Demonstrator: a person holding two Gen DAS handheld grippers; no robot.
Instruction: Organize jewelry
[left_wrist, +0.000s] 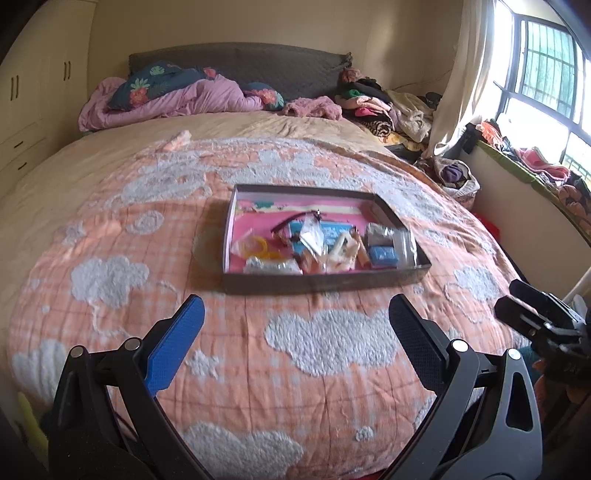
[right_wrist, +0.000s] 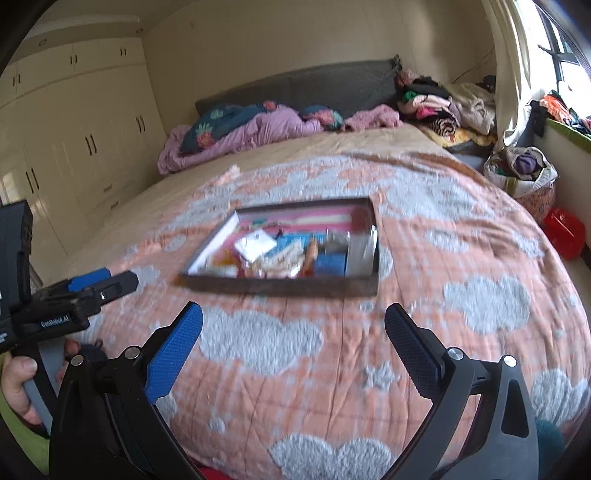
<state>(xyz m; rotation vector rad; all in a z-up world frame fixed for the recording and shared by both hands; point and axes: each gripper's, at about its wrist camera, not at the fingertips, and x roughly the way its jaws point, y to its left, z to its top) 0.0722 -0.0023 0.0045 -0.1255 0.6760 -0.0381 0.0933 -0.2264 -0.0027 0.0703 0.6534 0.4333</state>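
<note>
I held my left gripper (left_wrist: 295, 325) and my right gripper (right_wrist: 293, 325) above the peach quilt with white tufted clouds (left_wrist: 325, 343), both spread wide and gripping nothing. Ahead of them on the quilt sat the shallow dark cardboard tray with a pink lining (left_wrist: 321, 282), cluttered with yellow rings (left_wrist: 258, 249), a small blue box (left_wrist: 384, 255) and what looked like clear plastic packets (left_wrist: 312, 238).

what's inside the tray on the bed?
The tray holds yellow rings, a blue box, clear bags and a dark cord. Items beneath the pile are covered.
</note>
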